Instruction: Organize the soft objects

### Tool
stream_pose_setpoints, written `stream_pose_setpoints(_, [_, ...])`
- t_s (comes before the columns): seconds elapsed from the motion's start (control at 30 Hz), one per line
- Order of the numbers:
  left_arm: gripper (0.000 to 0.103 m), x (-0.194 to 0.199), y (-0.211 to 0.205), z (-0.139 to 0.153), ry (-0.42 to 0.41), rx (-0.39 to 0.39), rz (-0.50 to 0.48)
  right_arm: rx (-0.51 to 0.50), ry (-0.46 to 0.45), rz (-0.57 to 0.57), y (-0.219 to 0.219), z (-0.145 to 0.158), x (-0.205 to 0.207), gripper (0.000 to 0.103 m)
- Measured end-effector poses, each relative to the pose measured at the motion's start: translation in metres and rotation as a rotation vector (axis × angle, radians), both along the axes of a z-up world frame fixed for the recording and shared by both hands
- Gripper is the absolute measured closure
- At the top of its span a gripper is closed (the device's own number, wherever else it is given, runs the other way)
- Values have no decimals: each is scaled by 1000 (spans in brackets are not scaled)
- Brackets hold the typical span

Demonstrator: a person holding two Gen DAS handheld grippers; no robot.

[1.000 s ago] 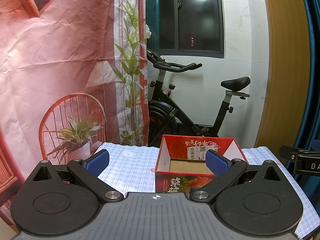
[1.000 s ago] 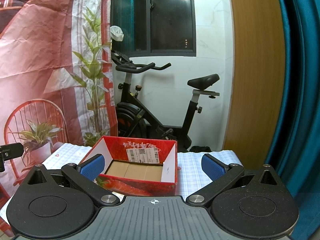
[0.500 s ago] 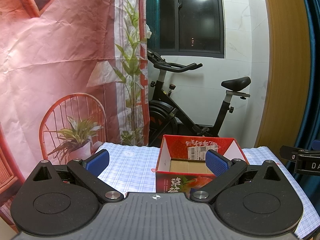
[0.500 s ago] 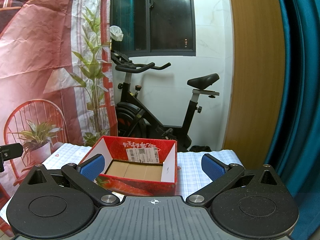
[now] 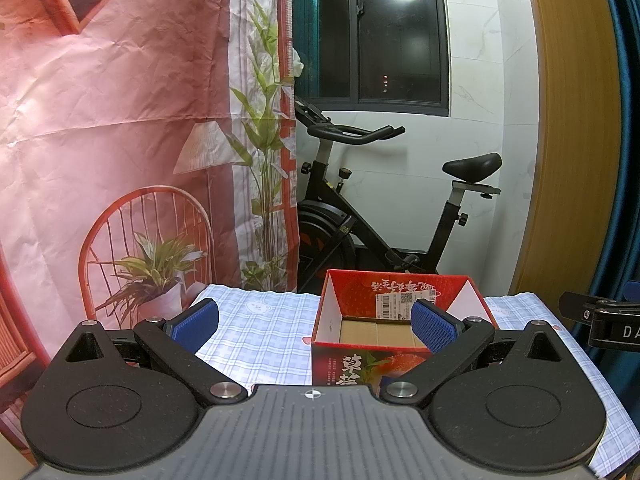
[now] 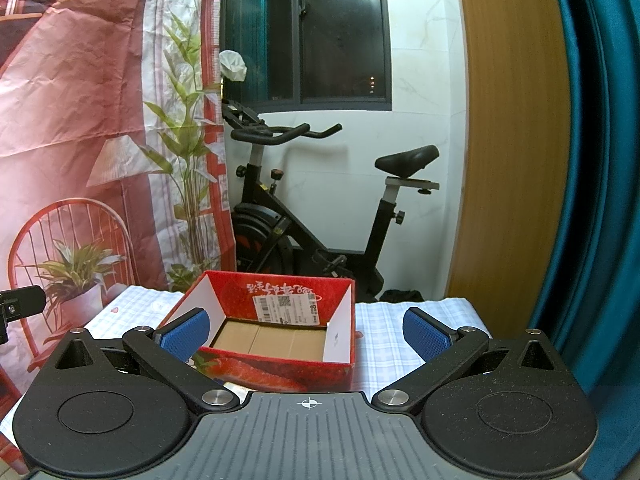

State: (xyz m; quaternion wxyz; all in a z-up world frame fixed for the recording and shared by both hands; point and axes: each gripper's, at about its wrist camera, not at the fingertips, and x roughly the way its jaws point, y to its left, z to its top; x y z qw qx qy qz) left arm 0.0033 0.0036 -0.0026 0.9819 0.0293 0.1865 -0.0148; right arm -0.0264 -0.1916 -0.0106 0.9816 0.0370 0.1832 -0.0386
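An open red strawberry-print cardboard box (image 5: 360,300) stands on a table with a blue-and-white checked cloth (image 5: 260,328). The box looks empty, with a bare cardboard floor and a shipping label on its far inner wall; it also shows in the right wrist view (image 6: 288,288). My left gripper (image 5: 314,326) is open and empty, held above the table just before the box. My right gripper (image 6: 306,334) is open and empty, with the box between its fingers from this view. No soft objects are in sight.
A black exercise bike (image 5: 360,216) stands behind the table against a white wall with a dark window. A pink printed backdrop (image 5: 120,140) hangs at left. A wooden panel (image 6: 508,140) and teal curtain (image 6: 600,160) are at right. The right gripper's edge (image 5: 600,316) shows at far right.
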Motion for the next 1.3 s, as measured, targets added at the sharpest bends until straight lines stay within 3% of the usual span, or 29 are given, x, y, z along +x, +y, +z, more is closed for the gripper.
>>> stream_pose_setpoints(0.4, [0, 2, 1, -7, 21, 0, -3, 18, -3, 11, 0, -4, 1, 0])
stream_pose_setpoints(0.7, [0, 2, 5, -55, 70, 8, -48, 162, -5, 70, -11, -57, -4, 0])
stream_pose_setpoints(0.8, [0, 6, 7, -77, 116, 17, -75, 161, -3, 92, -10, -79, -7, 0])
stream_pose_setpoints(1.0, [0, 16, 12, -116, 199, 18, -95, 184, 84, 132, -1, -124, -10, 0])
stream_pose_setpoints(1.3, [4, 28, 0, -168, 335, 21, -179, 136, 222, 117, 12, -177, -2, 0])
